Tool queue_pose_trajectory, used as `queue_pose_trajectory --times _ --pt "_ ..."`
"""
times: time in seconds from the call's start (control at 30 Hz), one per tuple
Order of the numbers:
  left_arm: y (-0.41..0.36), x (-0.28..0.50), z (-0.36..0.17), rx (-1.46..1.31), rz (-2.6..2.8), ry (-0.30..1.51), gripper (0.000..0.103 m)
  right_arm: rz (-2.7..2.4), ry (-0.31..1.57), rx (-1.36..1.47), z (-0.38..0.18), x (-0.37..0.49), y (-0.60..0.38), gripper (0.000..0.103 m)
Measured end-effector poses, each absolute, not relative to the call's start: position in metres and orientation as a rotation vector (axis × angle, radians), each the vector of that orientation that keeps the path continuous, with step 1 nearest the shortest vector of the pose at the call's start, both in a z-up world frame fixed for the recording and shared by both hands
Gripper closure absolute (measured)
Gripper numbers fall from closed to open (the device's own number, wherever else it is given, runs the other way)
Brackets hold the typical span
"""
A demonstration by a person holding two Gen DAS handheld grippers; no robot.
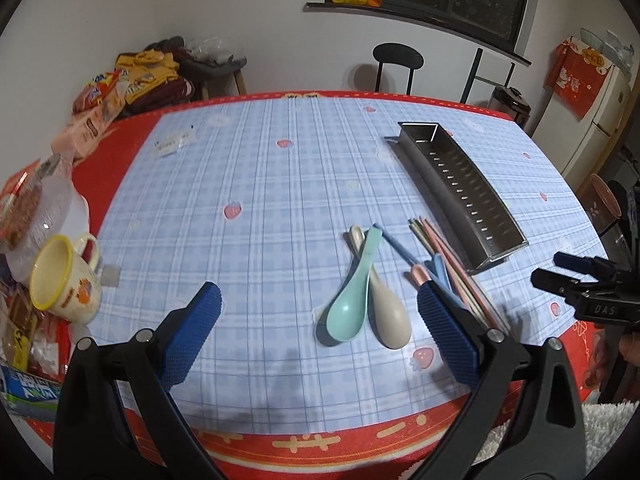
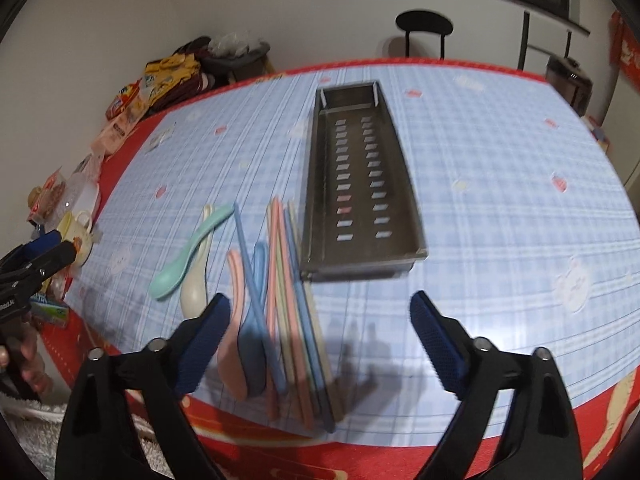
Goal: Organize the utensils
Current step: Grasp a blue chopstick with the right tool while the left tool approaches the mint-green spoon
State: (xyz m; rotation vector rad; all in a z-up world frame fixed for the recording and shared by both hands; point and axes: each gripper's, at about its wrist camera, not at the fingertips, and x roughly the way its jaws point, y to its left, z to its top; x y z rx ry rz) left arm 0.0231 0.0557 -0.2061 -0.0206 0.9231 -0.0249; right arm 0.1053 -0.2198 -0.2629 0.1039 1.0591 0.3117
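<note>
Right now I see the table's blue plaid cloth carrying the empty slotted steel utensil tray, with a bundle of pastel chopsticks lying just beside its left wall. Left of those, a mint soup spoon lies crossed over a cream soup spoon, touching it. My left gripper hangs with fingers wide apart above the spoons, holding nothing, and my right gripper is likewise spread and empty over the cloth's near edge.
</note>
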Motion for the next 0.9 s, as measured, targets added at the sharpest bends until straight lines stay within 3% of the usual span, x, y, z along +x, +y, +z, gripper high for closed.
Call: queue_pose_trajectory --times 0.13,0.27,0.37,0.63,0.77,0.9 --pt "0.056 0.023 -0.217 -0.040 -0.031 0.947 0.009 0.343 1.097 0.112 -0.274 0.103 -0.213 0.030" --pt "0.058 0.025 -0.229 -0.058 -0.045 0.978 0.024 0.383 1.117 0.105 -0.278 0.103 -0.206 0.039" --pt "0.059 0.028 -0.235 -0.067 -0.051 0.991 0.030 0.413 1.125 0.085 -0.282 0.104 -0.199 0.048" --pt "0.057 0.029 -0.242 -0.071 -0.085 1.000 0.051 0.514 1.163 0.016 -0.294 0.110 -0.171 0.085" --pt "0.058 0.030 -0.249 -0.081 -0.102 1.014 0.062 0.544 1.178 -0.006 -0.301 0.117 -0.159 0.090" --pt "0.059 0.033 -0.253 -0.085 -0.108 1.015 0.062 0.543 1.197 -0.008 -0.308 0.127 -0.151 0.090"
